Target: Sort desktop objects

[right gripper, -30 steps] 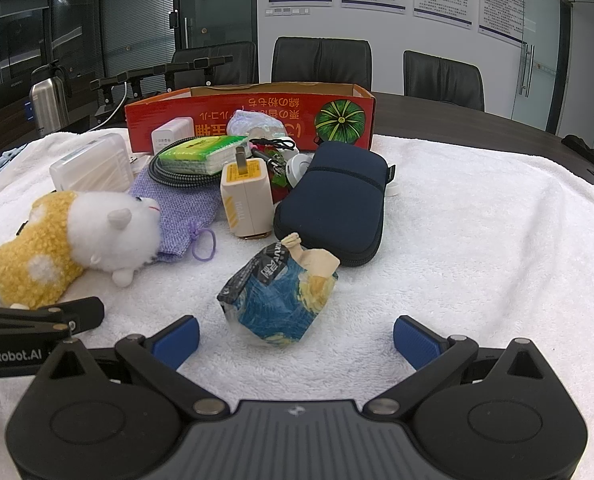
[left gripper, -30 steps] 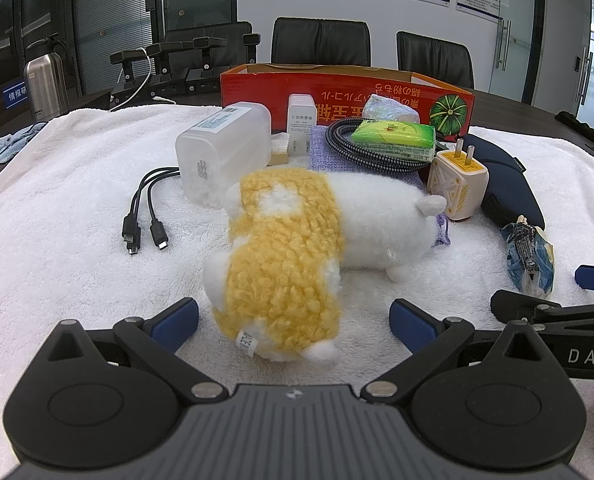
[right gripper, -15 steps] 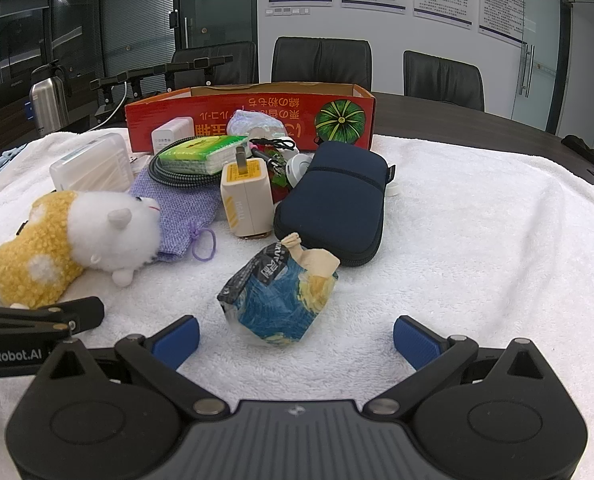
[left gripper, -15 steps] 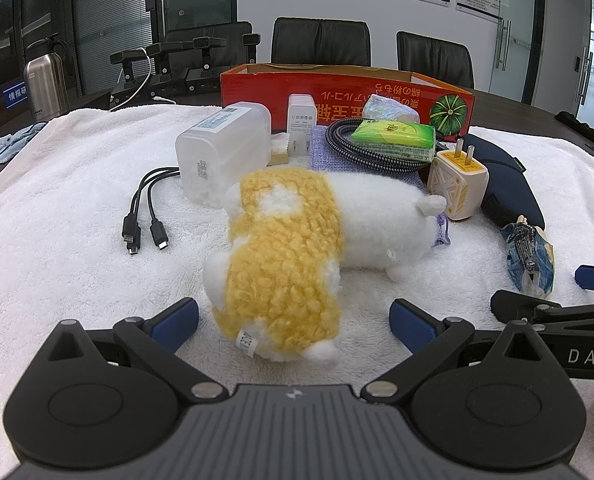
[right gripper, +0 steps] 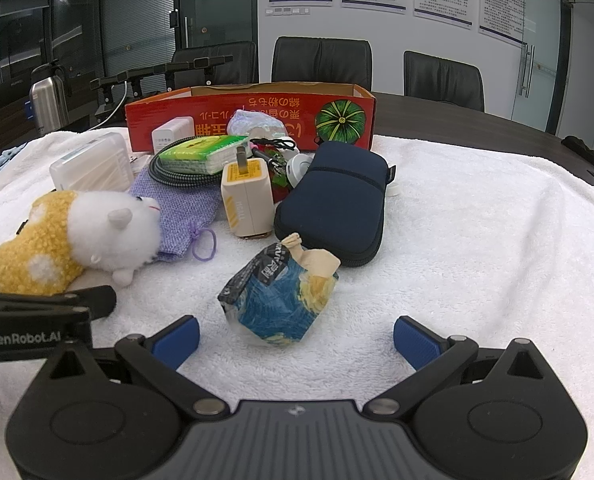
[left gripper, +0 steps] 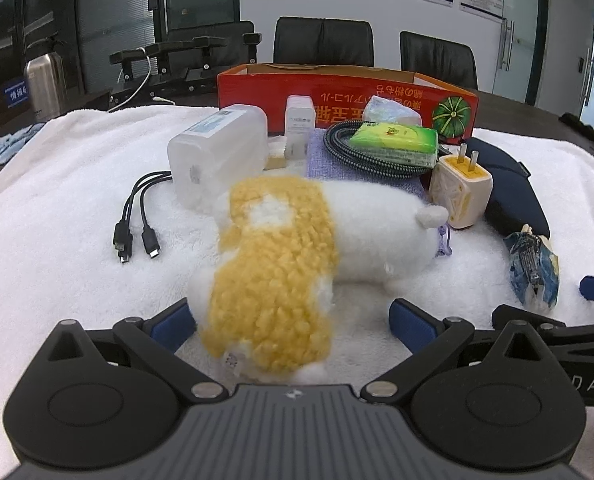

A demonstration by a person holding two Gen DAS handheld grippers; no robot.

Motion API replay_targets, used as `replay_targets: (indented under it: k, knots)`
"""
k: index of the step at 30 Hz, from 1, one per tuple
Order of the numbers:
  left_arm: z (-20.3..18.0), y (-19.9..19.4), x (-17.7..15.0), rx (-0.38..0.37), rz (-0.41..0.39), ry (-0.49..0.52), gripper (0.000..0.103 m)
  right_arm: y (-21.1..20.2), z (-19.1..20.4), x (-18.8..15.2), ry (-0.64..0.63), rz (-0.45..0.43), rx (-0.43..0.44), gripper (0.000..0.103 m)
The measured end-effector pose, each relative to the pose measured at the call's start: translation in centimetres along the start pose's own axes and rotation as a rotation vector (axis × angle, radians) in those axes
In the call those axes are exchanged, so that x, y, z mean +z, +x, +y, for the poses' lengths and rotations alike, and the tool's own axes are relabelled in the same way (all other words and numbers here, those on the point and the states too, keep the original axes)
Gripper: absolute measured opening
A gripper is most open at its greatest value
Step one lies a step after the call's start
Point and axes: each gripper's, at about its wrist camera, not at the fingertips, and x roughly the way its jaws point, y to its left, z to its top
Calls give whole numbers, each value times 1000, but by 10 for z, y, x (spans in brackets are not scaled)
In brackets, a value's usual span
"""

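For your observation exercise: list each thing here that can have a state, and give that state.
Left tongs: open, around the toy's rear.
Right tongs: open, empty.
Plush toy: lying on its side.
Red box: open-topped.
Navy pouch: zipped, lying flat.
Charger plug: prongs up.

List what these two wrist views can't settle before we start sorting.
- Inside of the red cardboard box: hidden by its front wall in both views.
- Items between the yellow-and-cream plug charger and navy zip pouch: overlapped, too small to name.
- Yellow-and-white plush toy's near end: blurred in the left wrist view.
- Wall posters: text too small.
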Motion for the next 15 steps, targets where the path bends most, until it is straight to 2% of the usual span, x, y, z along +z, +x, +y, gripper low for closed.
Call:
replay_targets:
  k: [4, 7, 9, 11, 12, 13, 14, 15]
  knots:
    - [2, 0, 0, -12, 2, -8, 103, 2, -2, 2, -2, 7, 1, 103]
    - [8, -2, 6, -61, 31, 27, 103, -1, -3, 6, -13, -14, 34, 102]
    - [14, -13, 9, -44, -55, 17, 103, -14, -6, 8, -21, -74, 63, 103]
    - [8, -21, 8, 5, -144, 116, 103, -19, -9, 10, -44, -110, 57, 103]
    - [5, -22, 8, -6, -157, 165, 103, -17, -11, 11, -60, -109, 60, 102]
    - [4, -22, 8, -30, -165, 184, 103, -13, -12, 12, -68, -98, 69, 100]
    - [5, -21, 9, -57, -166, 178, 103, -10, -14, 14, -67, -79, 79, 91]
    - [5, -18, 11, -84, -158, 172, 103, -5, -17, 16, -54, -57, 90, 79]
